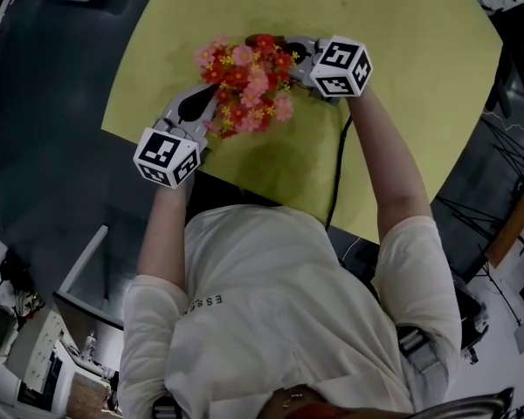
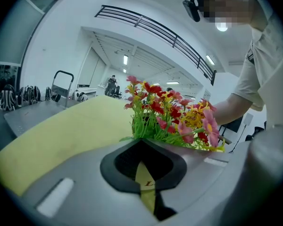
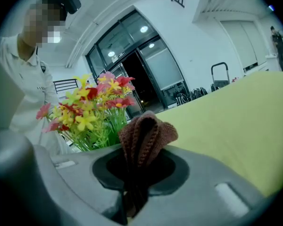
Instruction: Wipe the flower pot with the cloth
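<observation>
The flowers (image 1: 244, 85) stand on the yellow table (image 1: 410, 103) between my two grippers. From the head view they cover the flower pot, so I cannot make out the pot itself. My left gripper (image 1: 208, 103) is pressed together on nothing, just beside the stems. My right gripper (image 1: 288, 55) pinches the brown cloth (image 3: 147, 134), which only its own view shows. A black cable (image 1: 339, 164) trails across the table. Around us is a white hall with glass doors (image 3: 146, 69) and a trolley (image 2: 61, 81).
</observation>
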Demonstrator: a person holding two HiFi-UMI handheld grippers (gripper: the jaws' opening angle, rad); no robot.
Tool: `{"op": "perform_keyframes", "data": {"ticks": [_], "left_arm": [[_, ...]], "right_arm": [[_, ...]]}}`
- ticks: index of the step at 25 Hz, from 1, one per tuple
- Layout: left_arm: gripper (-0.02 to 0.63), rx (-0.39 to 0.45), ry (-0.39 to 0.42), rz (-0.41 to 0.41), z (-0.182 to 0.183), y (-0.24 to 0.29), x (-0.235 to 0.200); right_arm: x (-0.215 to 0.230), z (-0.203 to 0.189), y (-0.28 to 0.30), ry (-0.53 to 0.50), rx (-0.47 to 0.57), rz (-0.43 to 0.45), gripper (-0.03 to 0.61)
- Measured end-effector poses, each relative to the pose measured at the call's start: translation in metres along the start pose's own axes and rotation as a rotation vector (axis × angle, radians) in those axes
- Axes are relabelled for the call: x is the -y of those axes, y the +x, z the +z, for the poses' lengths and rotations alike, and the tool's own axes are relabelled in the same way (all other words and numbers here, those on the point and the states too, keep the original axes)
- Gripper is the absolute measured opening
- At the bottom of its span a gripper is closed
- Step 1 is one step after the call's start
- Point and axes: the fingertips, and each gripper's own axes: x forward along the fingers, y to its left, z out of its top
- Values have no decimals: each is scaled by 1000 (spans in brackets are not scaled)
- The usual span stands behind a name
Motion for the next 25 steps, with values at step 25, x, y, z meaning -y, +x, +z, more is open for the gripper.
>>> {"op": "perform_keyframes", "data": {"ticks": [25], "left_arm": [[14, 36, 99, -53, 14, -23, -7]], "right_arm": [[-60, -51, -81, 58, 77, -749, 57]]}}
